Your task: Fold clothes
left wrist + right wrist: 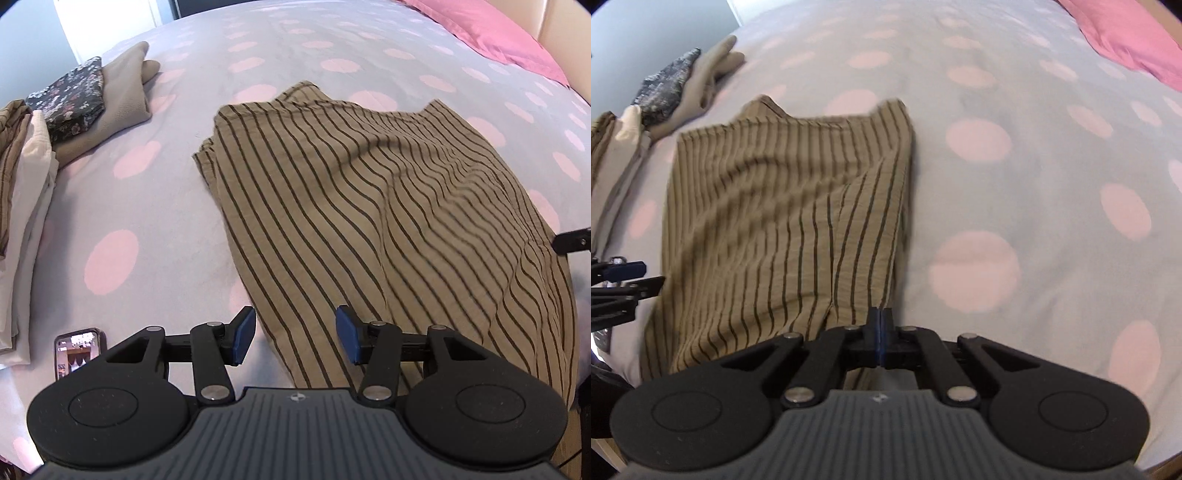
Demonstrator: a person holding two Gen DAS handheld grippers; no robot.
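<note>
In the left wrist view, our left gripper (295, 339) hovers with fingers wide apart, holding nothing, above the near left edge of the striped garment (369, 206). This thin, crinkled tan cloth lies rumpled on the polka-dot bed (147, 206). Folded clothes (55, 125) already sit stacked at far left, so we judge several pieces done.

In the right wrist view, our right gripper (881, 334) has its fingers closed at the garment's near right hem, apparently pinching it.

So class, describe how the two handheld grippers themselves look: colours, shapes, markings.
The left gripper and the right gripper look alike: matte black linkage arms with silver pivot pins, two round black discs, a ribbed grey body bearing a small round emblem, and blue pads on the fingers. No sleeves or cables show.
</note>
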